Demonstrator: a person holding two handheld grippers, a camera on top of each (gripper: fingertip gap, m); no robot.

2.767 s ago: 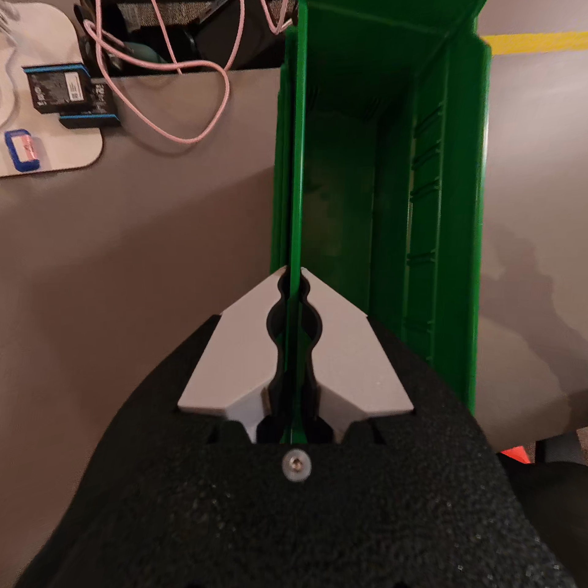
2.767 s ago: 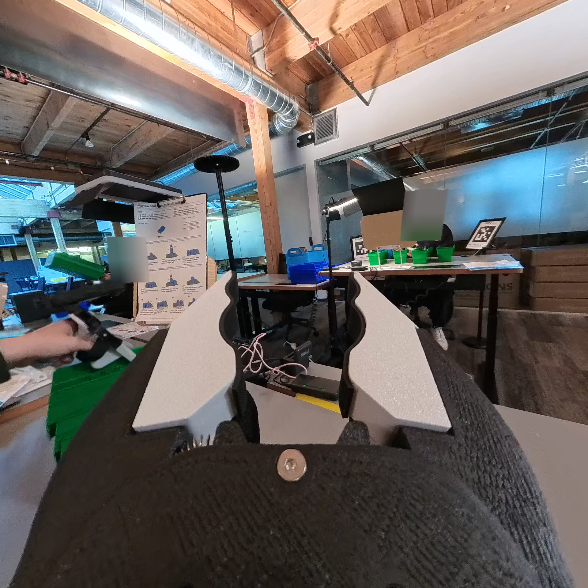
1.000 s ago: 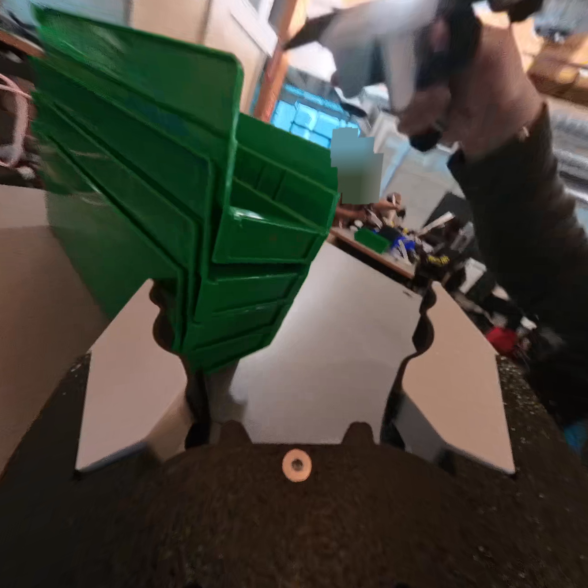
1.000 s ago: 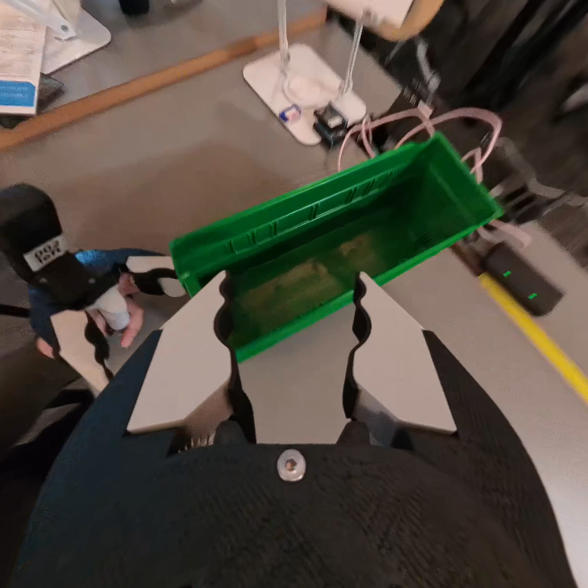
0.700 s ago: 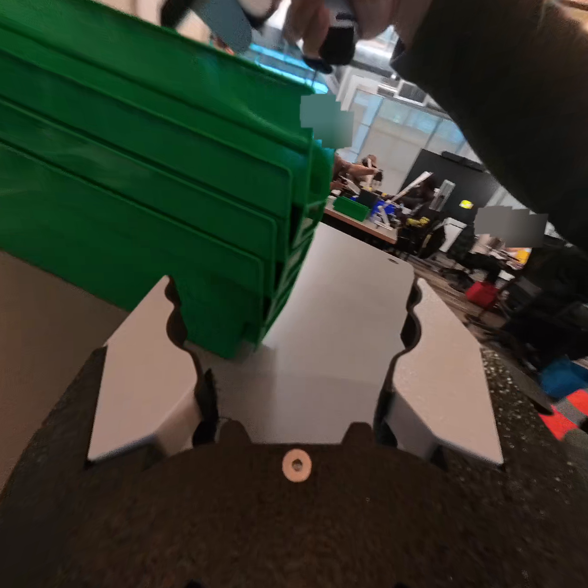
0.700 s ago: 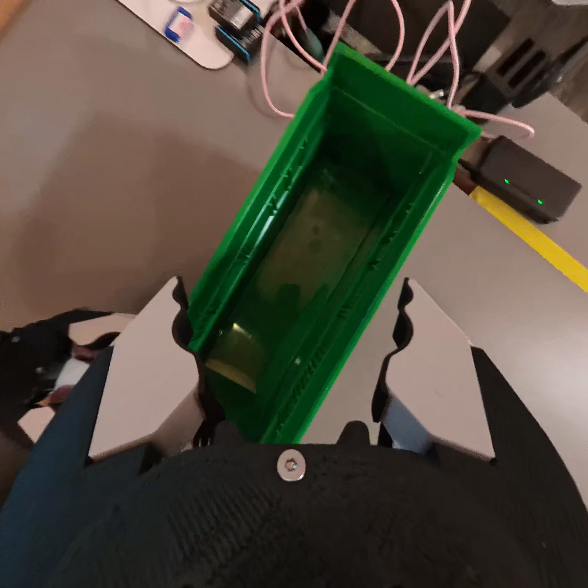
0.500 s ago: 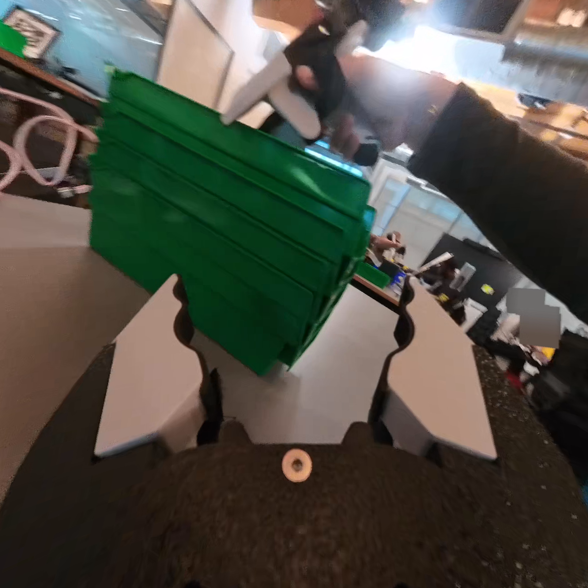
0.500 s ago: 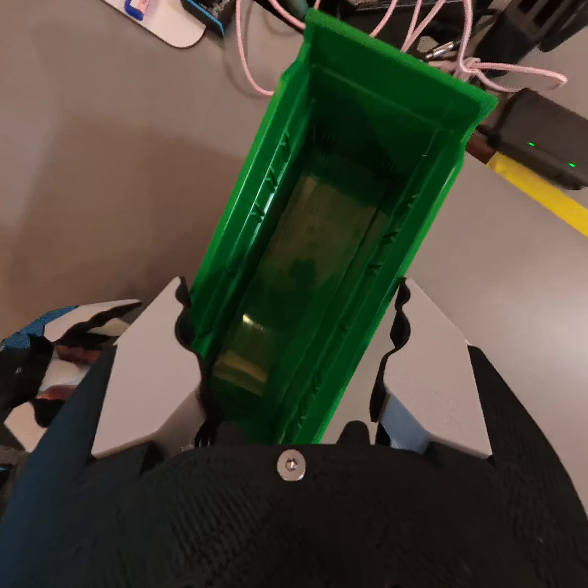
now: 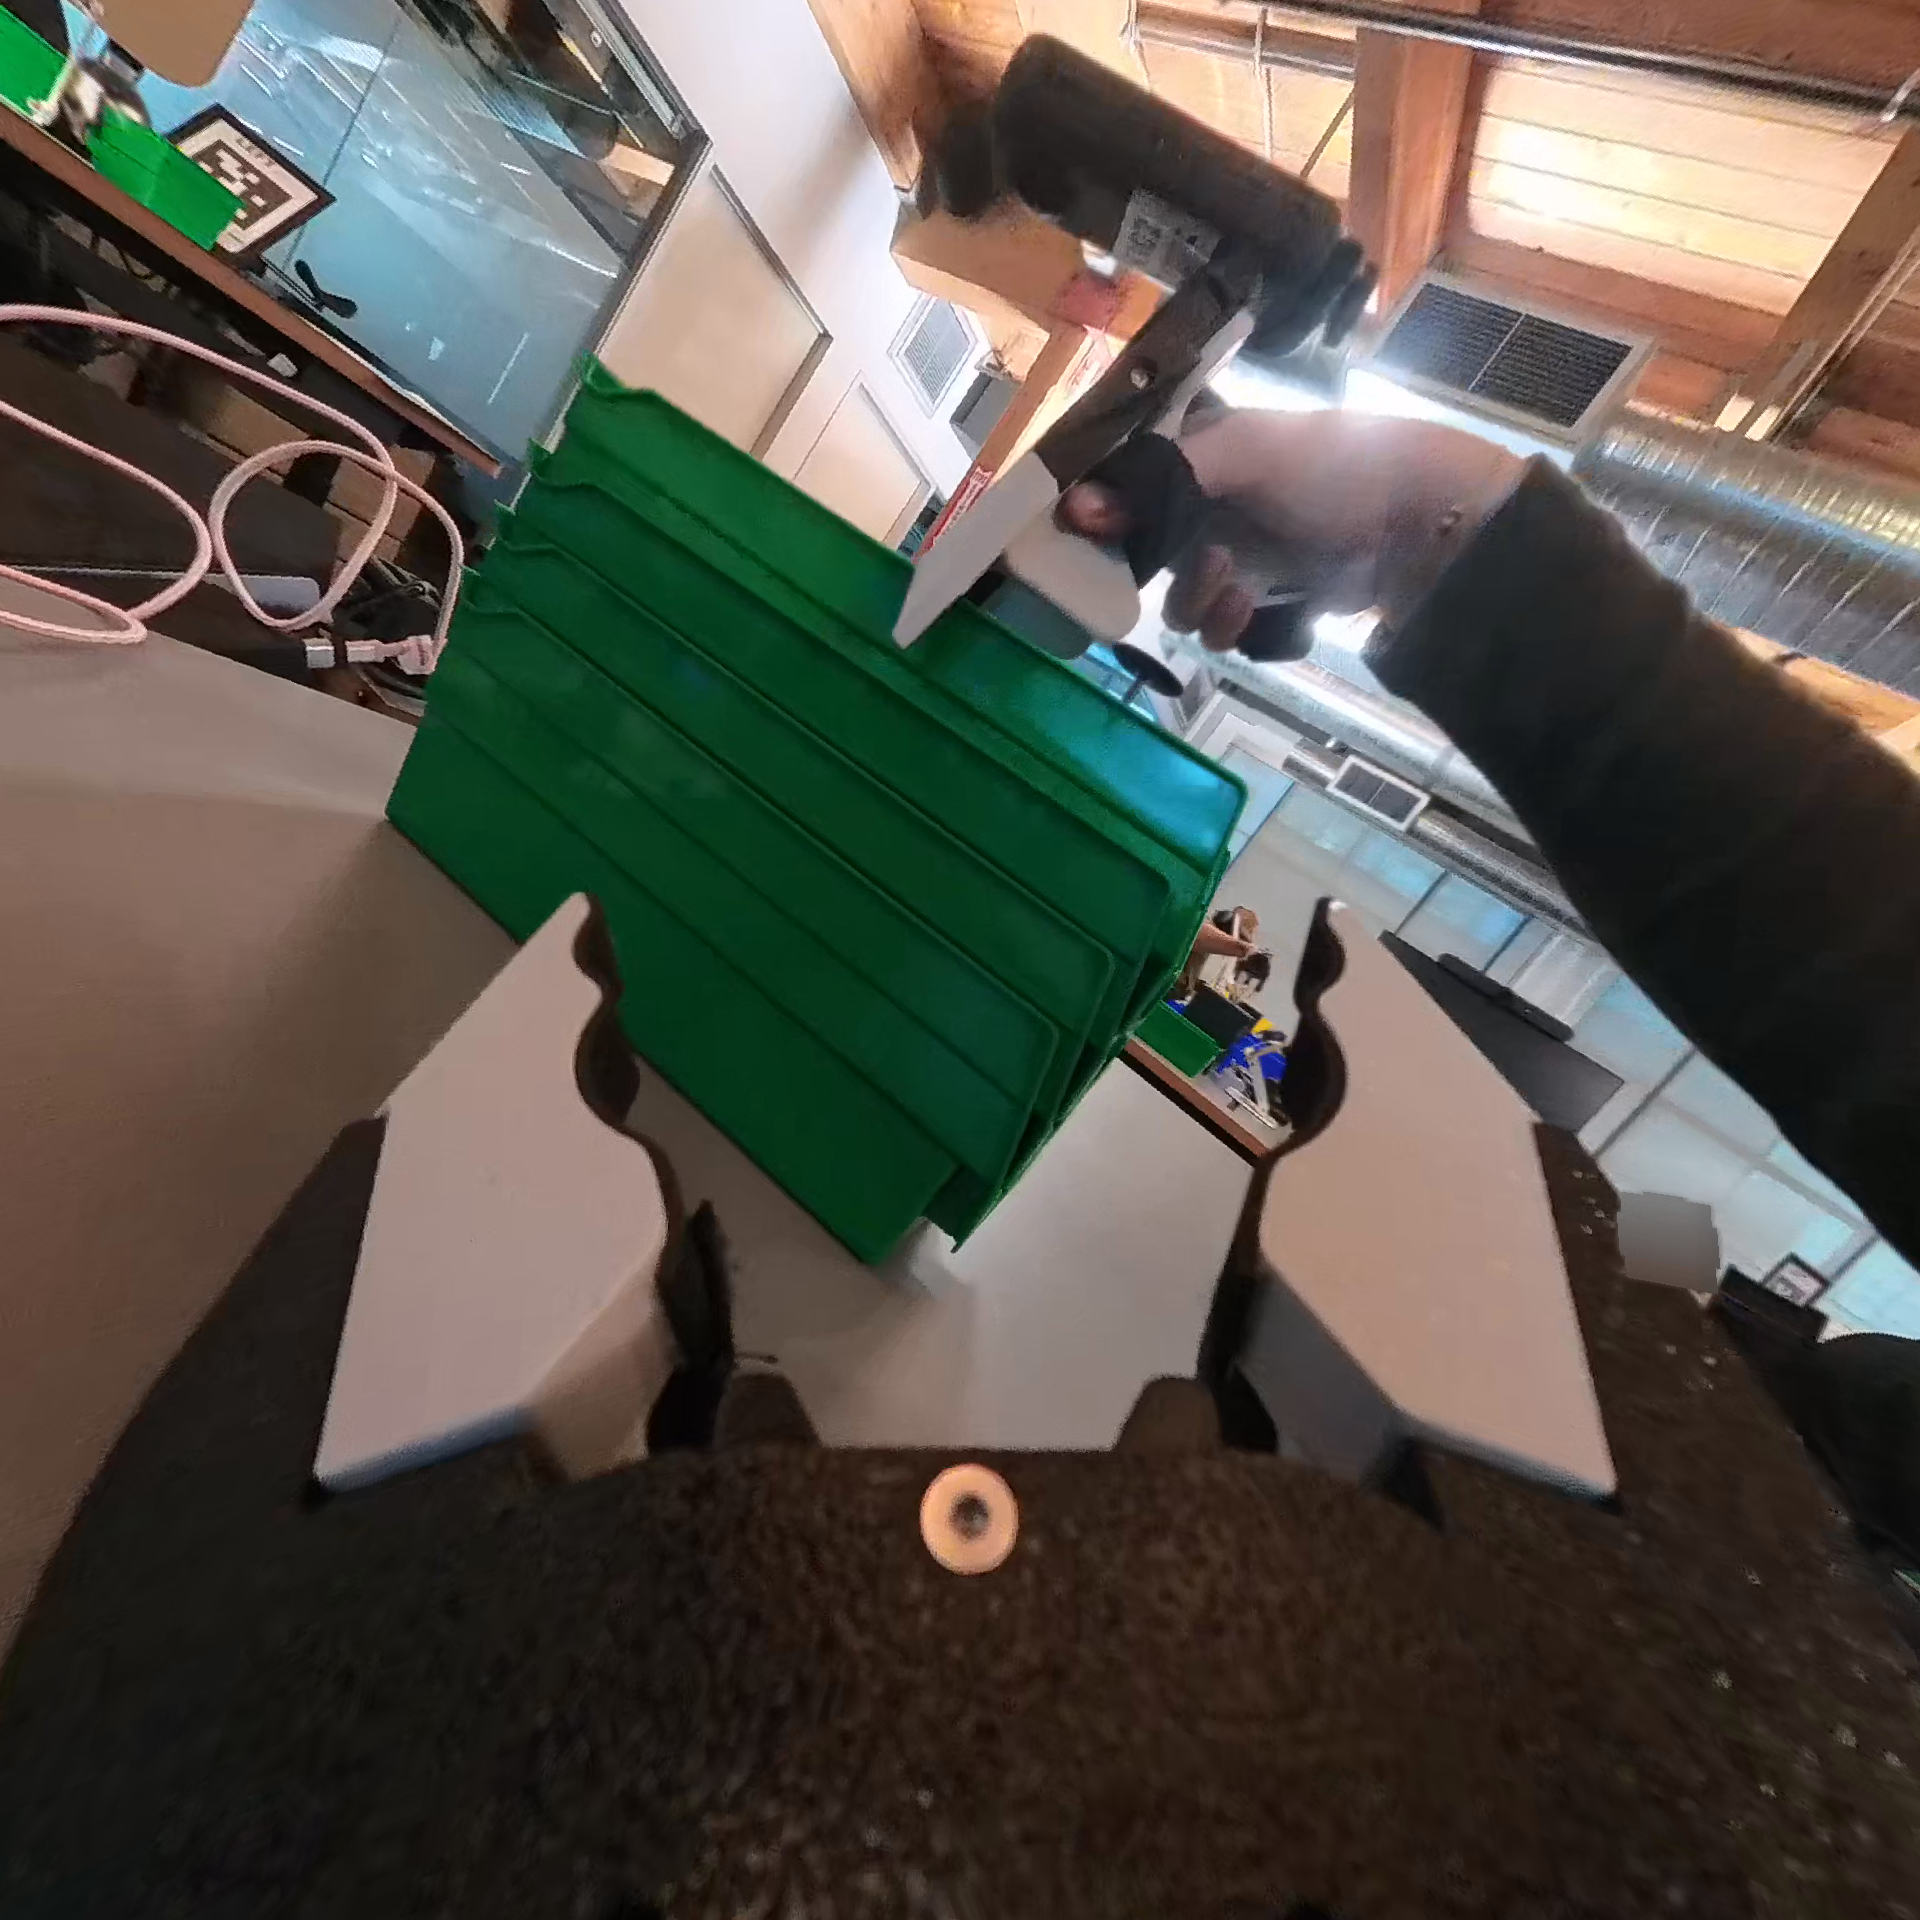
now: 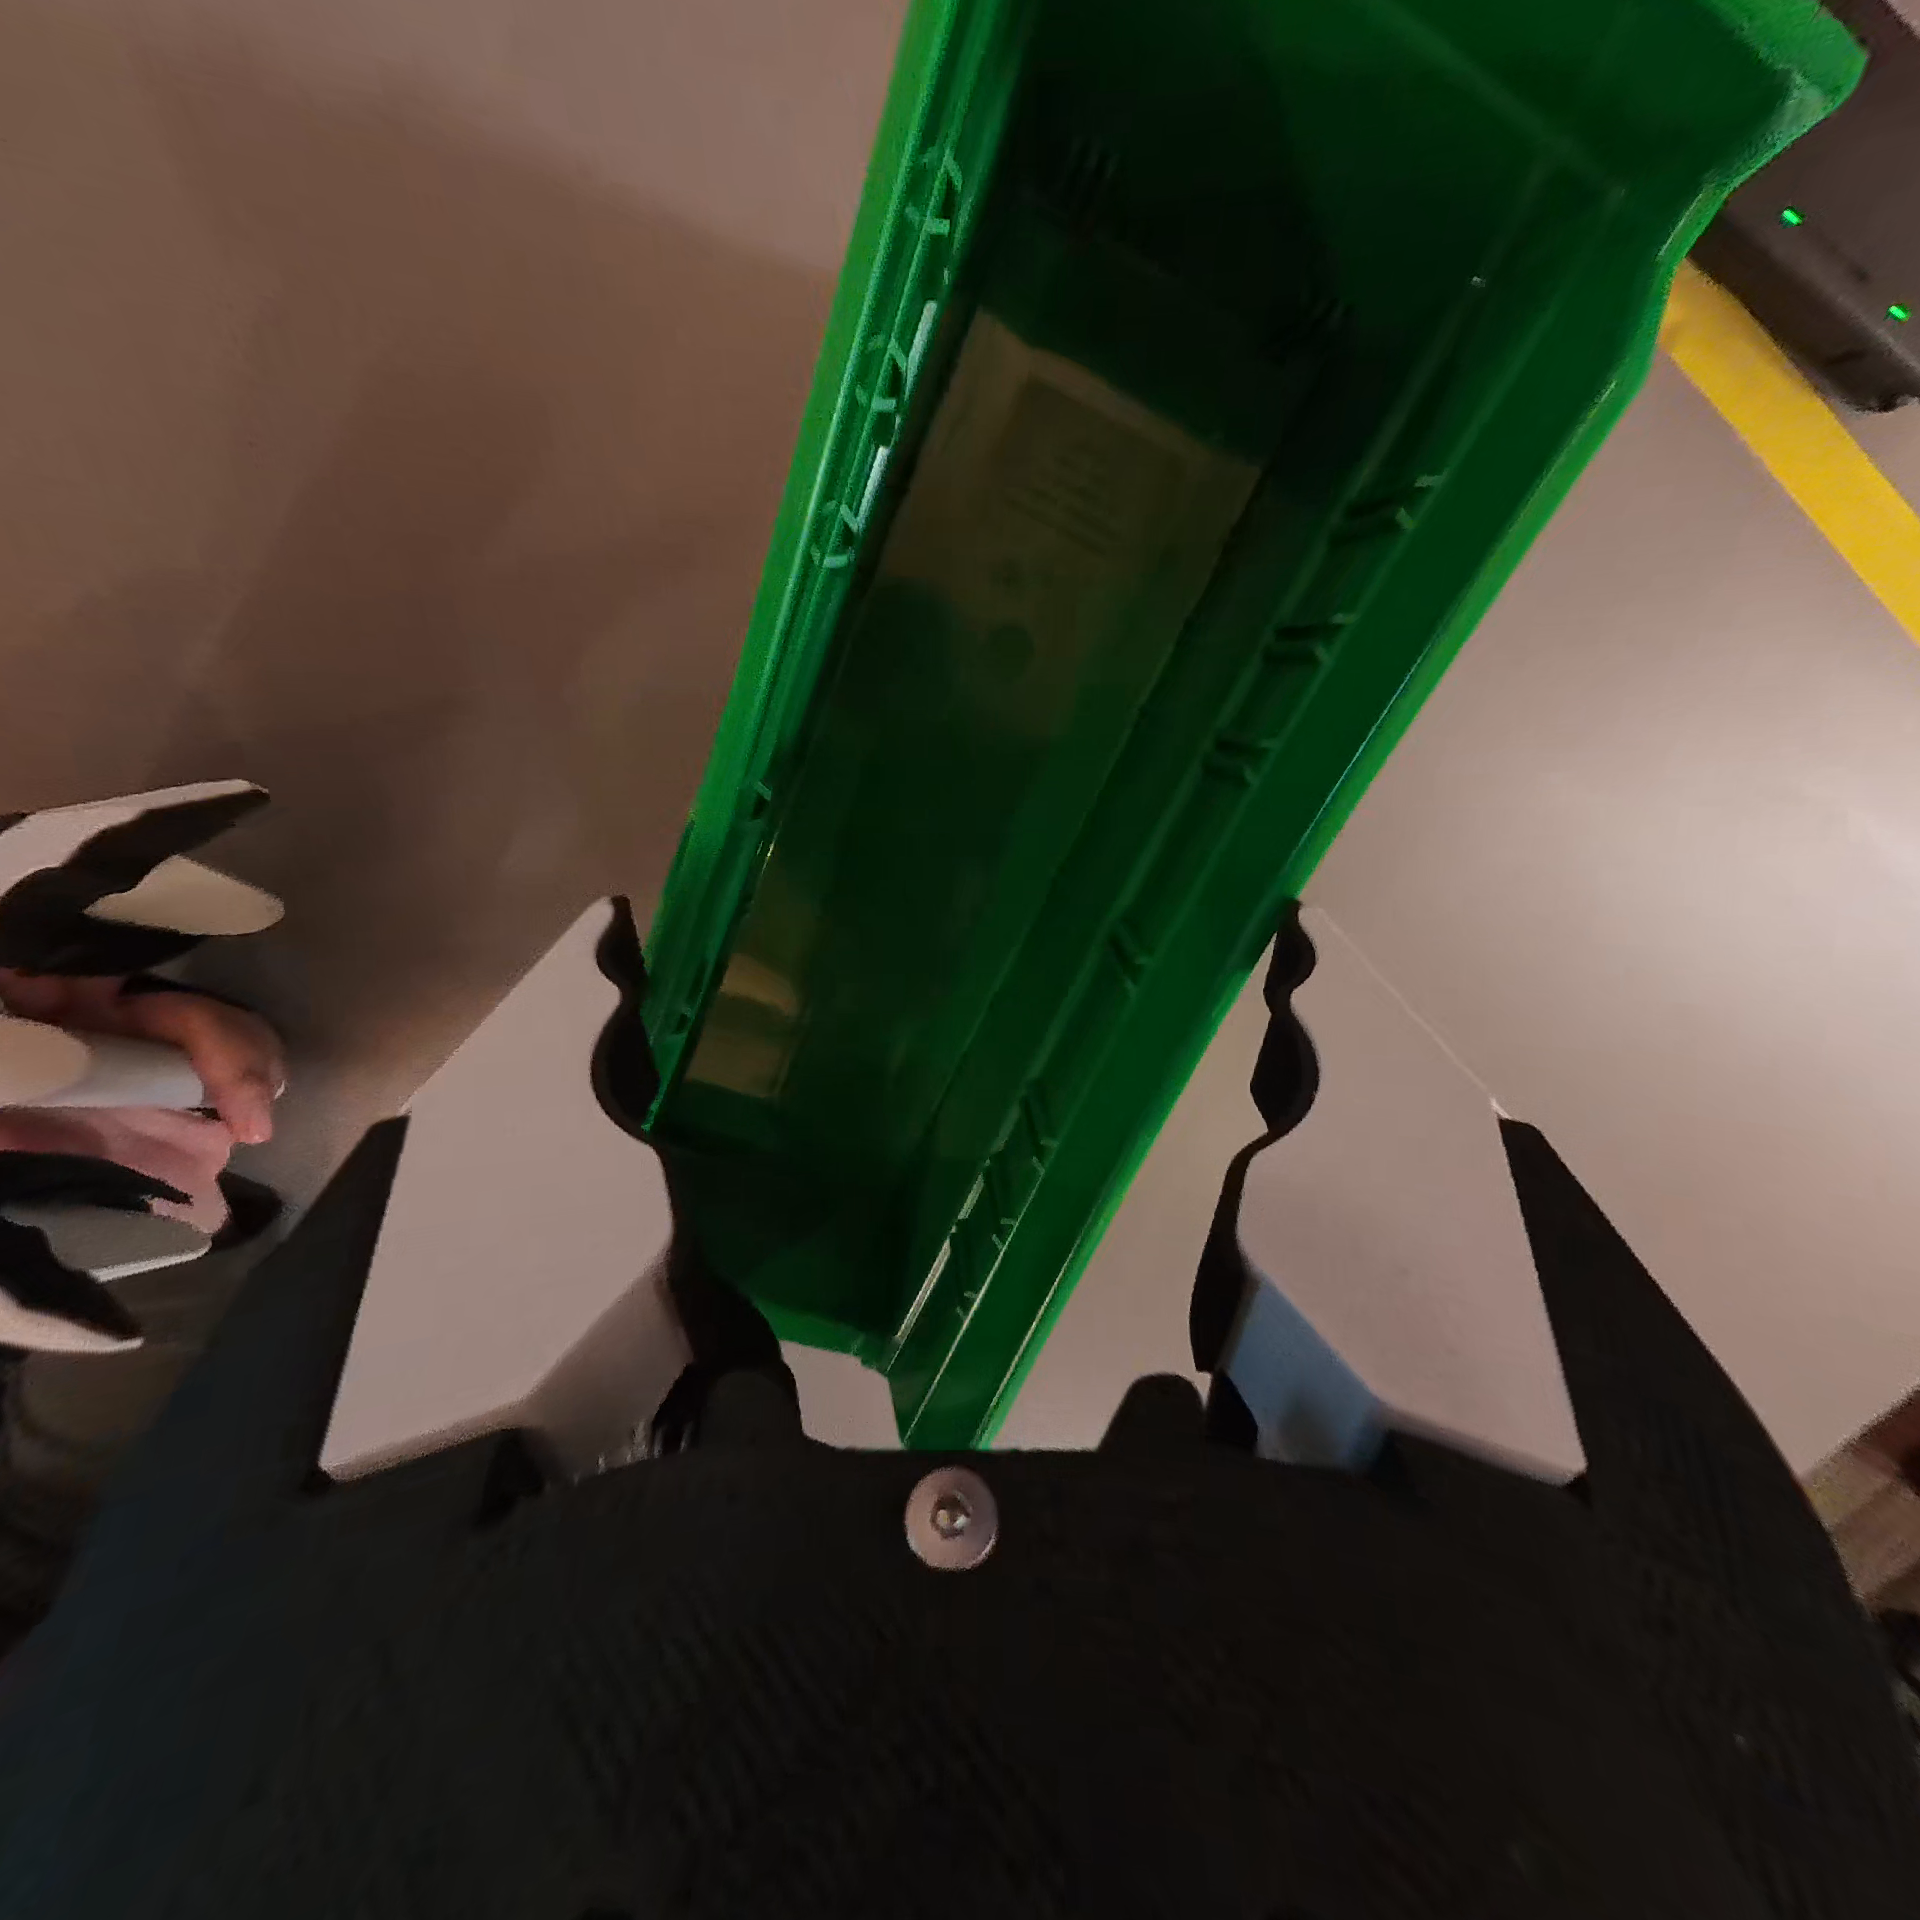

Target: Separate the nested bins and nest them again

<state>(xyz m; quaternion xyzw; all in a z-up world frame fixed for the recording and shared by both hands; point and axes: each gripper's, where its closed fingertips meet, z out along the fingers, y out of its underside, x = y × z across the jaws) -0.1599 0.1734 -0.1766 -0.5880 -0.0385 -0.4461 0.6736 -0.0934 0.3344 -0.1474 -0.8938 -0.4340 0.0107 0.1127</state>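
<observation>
Green ribbed plastic bins point(image 9: 810, 862) sit nested on the smooth table point(image 9: 156, 935), both claws point(image 9: 956, 1091) point(image 10: 945, 1091) spread apart.

The right tongs point(image 10: 951, 1039) stand wide apart over the open top of a green bin point(image 10: 1143, 644) on the grey table point(image 10: 364, 416), its near corner between them. At left, the other tongs point(image 10: 156, 883) (in a hand point(image 10: 197, 1081)) are parted too.

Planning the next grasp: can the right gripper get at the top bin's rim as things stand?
Probably yes. The right gripper is open over the stack of green bins, the top bin's near corner between its fingers; nothing blocks it.
</observation>
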